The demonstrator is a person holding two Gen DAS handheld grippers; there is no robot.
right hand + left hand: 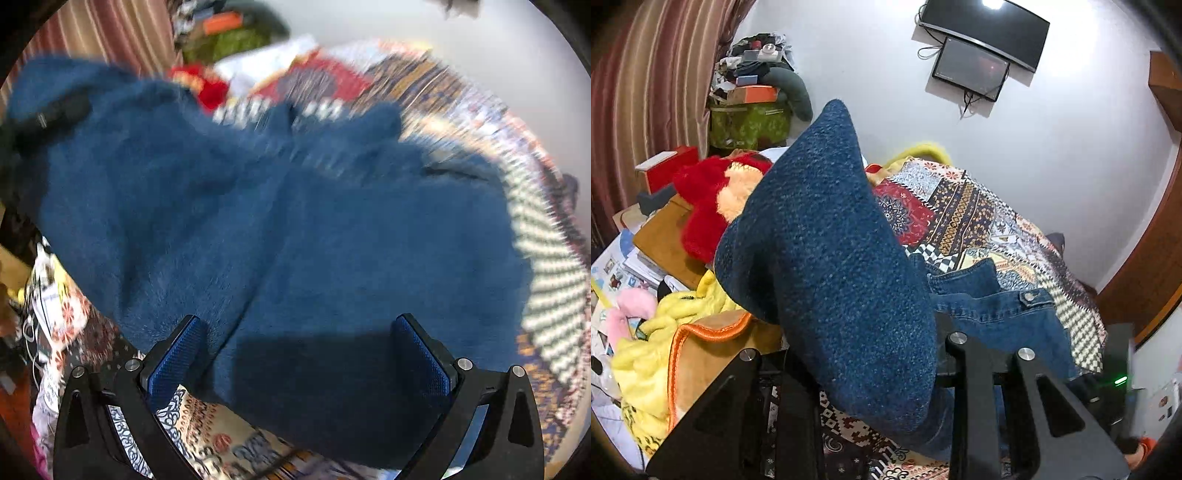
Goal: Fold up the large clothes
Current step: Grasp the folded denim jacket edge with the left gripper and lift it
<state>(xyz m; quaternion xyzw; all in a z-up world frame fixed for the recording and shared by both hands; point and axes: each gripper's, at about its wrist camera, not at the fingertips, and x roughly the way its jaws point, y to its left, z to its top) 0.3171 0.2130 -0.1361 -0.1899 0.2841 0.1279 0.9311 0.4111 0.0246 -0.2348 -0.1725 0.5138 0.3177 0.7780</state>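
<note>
I'm lifting the denim jacket (827, 258) off the patchwork bed (979, 206), left gripper (871, 373) clenching its fold; right gripper (295, 354) is hovering released. Thin pinch risks slipping, dumping it.

The jacket (827, 236) is dark blue denim, the bedspread (964, 206) a patchwork of red, orange, black and white patterns, the curtain (646, 92) striped maroon and tan.
</note>
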